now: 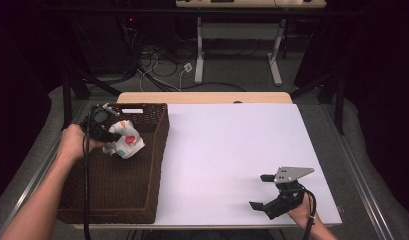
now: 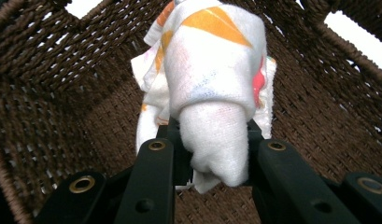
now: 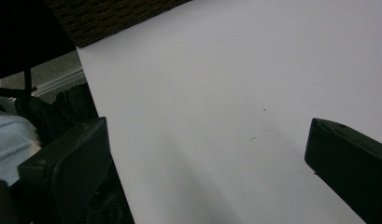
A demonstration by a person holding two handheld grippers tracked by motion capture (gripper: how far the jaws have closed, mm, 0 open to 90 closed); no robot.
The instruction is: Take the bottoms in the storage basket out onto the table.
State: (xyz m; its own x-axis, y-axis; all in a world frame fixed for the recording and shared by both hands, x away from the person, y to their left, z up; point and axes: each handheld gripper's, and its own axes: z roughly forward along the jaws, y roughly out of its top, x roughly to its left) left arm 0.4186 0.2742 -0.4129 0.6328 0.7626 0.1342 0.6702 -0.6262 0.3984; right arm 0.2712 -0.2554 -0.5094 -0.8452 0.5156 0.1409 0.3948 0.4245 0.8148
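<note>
My left gripper (image 1: pixel 123 141) is shut on a bunched white cloth (image 1: pixel 127 140) with orange and red patches, held up over the brown wicker basket (image 1: pixel 142 200) at the table's left. In the left gripper view the cloth (image 2: pixel 212 84) is pinched between the two black jaws, with the left gripper (image 2: pixel 212 154) above the basket's woven inside (image 2: pixel 62 102). My right gripper (image 1: pixel 259 192) rests near the front right of the white table (image 1: pixel 232 150), open, with nothing between its jaws. In the right gripper view the right gripper (image 3: pixel 207 144) has its jaws wide apart over the bare table top (image 3: pixel 216 93).
The basket takes up the left part of the table. A wooden strip (image 1: pixel 204 97) runs along the far edge. Behind it, cables (image 1: pixel 162 70) lie on the floor by a white desk frame (image 1: pixel 199 50). In the right gripper view the basket's corner (image 3: pixel 109 18) is at the top left.
</note>
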